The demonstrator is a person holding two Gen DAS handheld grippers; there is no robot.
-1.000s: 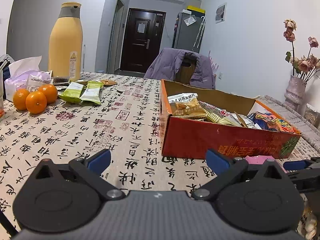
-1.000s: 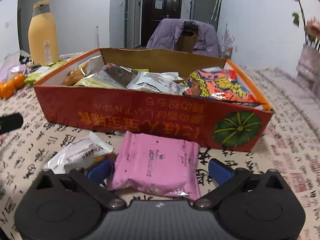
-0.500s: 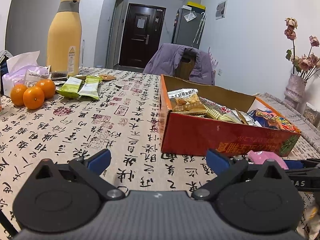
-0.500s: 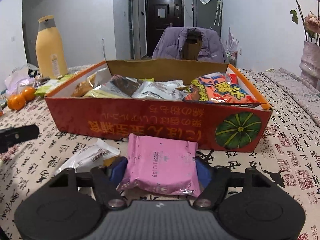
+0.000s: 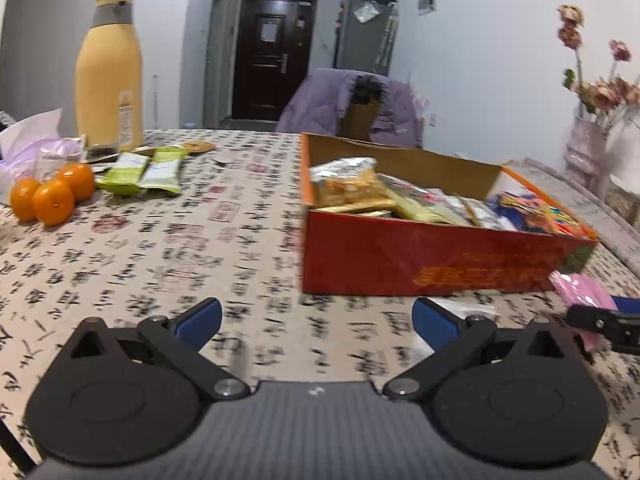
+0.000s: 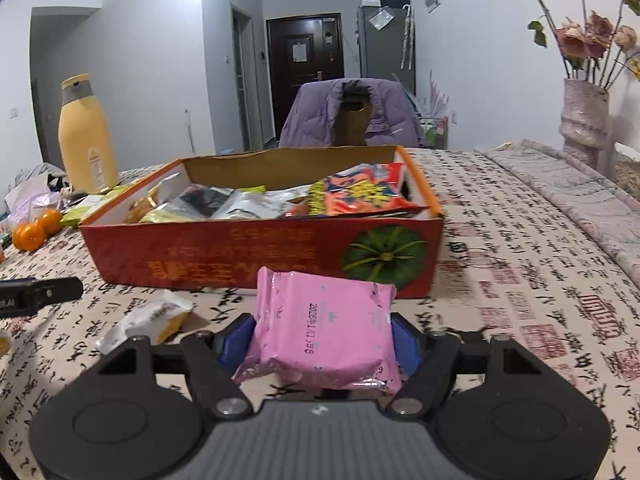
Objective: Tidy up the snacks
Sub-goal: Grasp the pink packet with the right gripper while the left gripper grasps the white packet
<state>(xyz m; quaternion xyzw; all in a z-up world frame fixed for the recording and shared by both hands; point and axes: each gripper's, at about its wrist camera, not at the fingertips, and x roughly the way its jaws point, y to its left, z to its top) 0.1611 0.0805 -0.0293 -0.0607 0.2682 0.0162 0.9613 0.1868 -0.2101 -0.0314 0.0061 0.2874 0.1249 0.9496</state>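
Observation:
My right gripper (image 6: 322, 340) is shut on a pink snack packet (image 6: 324, 328), its blue pads pressing both sides and holding it just above the tablecloth. Right behind it stands the red cardboard box (image 6: 260, 256), filled with several snack packets. A small white and yellow packet (image 6: 152, 318) lies on the cloth to the packet's left. My left gripper (image 5: 316, 318) hangs open over bare cloth, nothing between its fingers, with the red box (image 5: 420, 256) ahead to its right. The pink packet (image 5: 580, 292) also shows at that view's right edge. Two green packets (image 5: 140, 168) lie far left.
A tall yellow bottle (image 5: 108, 76), three oranges (image 5: 48, 196) and a tissue bag sit at the table's far left. A vase of dried flowers (image 6: 582, 116) stands at the right. A chair draped with a purple jacket (image 6: 352, 116) is behind the box.
My right gripper's jaws closed onto the pink packet and raised it off the cloth, nearer the box. The left gripper barely shifted and stayed open.

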